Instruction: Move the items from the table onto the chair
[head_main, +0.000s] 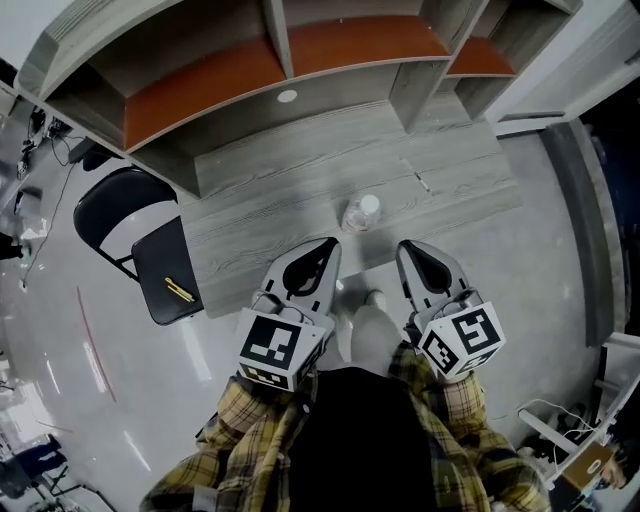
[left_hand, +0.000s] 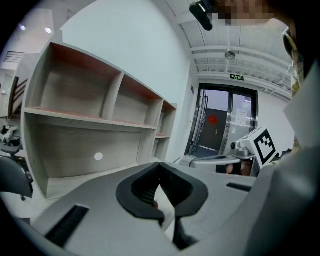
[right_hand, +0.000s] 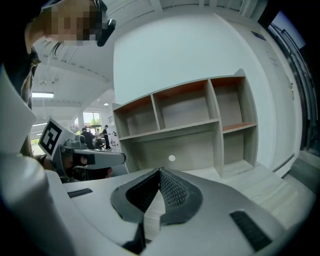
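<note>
Both my tongs are clenched on nothing at the table's (head_main: 250, 235) near edge: left gripper (head_main: 330, 246), right gripper (head_main: 407, 250). Left of the table, a yellow pen (head_main: 180, 290) lies slantwise on the chair (head_main: 160, 255). Mid-table is a clear bottle (head_main: 360, 213), its white cap pointing toward the far side.

Left claw (head_main: 328, 245) and right claw (head_main: 408, 247) are sporting grey shells, black-white marker cubes (head_main: 272, 345) at rear. Person's wearing yellow-brown plaid sleeves (head_main: 250, 425) behind them, black top (head_main: 360, 440) between.

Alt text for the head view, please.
A person holds a left gripper and right gripper, both shut, at the near edge of a grey desk, a clear bottle beyond. A black chair at left holds a yellow object.
</note>
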